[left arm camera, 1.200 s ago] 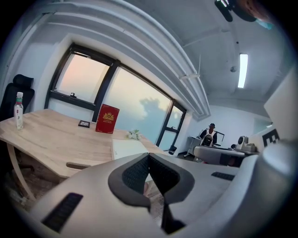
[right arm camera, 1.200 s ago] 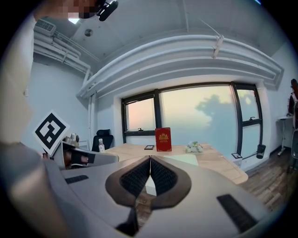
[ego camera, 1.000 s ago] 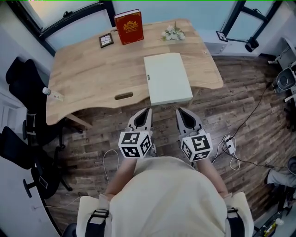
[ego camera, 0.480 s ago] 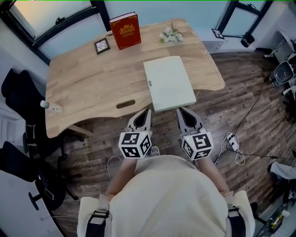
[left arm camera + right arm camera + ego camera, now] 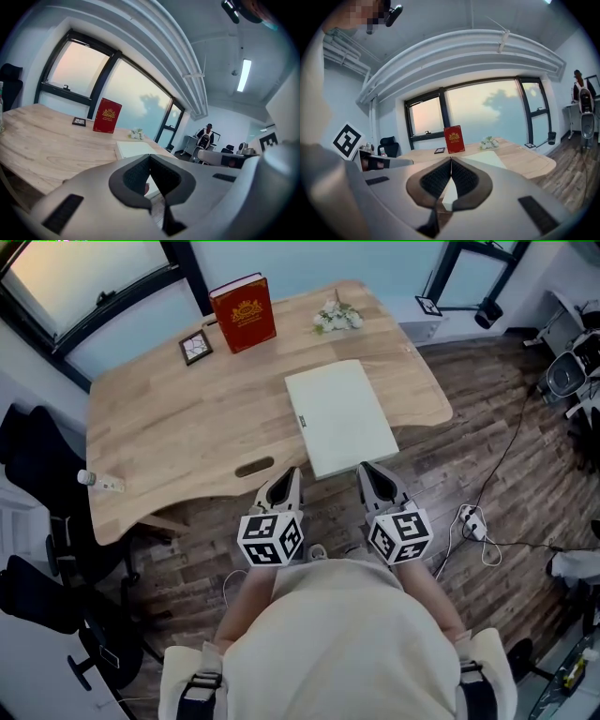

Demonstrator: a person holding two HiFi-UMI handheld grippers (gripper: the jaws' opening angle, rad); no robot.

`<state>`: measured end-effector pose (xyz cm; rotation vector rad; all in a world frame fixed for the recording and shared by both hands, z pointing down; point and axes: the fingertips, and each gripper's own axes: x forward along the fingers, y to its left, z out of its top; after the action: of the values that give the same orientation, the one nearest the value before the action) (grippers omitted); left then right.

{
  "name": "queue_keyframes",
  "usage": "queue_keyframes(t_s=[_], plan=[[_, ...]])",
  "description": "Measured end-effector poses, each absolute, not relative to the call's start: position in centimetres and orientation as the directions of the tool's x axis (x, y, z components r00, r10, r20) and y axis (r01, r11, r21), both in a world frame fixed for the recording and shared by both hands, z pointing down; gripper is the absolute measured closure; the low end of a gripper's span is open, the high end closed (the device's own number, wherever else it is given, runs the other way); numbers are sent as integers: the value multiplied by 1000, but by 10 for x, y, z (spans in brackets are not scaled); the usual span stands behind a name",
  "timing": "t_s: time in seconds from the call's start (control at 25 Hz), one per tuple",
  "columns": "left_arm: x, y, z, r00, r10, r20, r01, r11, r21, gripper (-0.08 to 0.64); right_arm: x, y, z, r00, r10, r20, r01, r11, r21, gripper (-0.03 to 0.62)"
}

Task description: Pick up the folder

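Note:
The folder [image 5: 339, 416] is a flat white rectangle on the wooden desk [image 5: 187, 418], its near end overhanging the desk's front edge. In the left gripper view the folder [image 5: 133, 149] lies just beyond the jaw tips; in the right gripper view the folder [image 5: 487, 159] shows pale behind the tips. My left gripper [image 5: 293, 471] is shut and empty, just short of the folder's near left corner. My right gripper [image 5: 362, 467] is shut and empty by the near right corner. Neither touches the folder. Their jaws meet at the tips: left gripper [image 5: 150, 156], right gripper [image 5: 451, 159].
A red book [image 5: 244, 313] stands at the desk's back, with a small picture frame [image 5: 196, 347] to its left and white flowers [image 5: 336, 317] to its right. A bottle [image 5: 86, 477] sits on the left edge. Black chairs [image 5: 37, 456] stand left; cables [image 5: 469, 521] lie on the floor at right.
Both grippers have moved forward toward the desk and now sit close to the folder's near end. Both stayed shut.

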<state>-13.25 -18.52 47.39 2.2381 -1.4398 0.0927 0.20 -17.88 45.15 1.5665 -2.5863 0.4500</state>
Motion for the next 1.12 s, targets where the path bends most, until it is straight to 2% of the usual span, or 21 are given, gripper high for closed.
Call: queue_keyframes(t_s=[0.24, 0.64, 1.12], plan=[[-138, -191, 478, 446, -843, 301, -870, -330, 367, 540, 12, -187, 477, -494, -846, 201, -806, 358, -472, 574], [-126, -195, 483, 458, -834, 307, -865, -339, 370, 540, 38, -196, 537, -527, -829, 188, -607, 213, -765, 574], [-135, -214, 492, 391, -860, 329, -887, -258, 382, 540, 61, -212, 600, -553, -824, 123, -293, 54, -954, 571]])
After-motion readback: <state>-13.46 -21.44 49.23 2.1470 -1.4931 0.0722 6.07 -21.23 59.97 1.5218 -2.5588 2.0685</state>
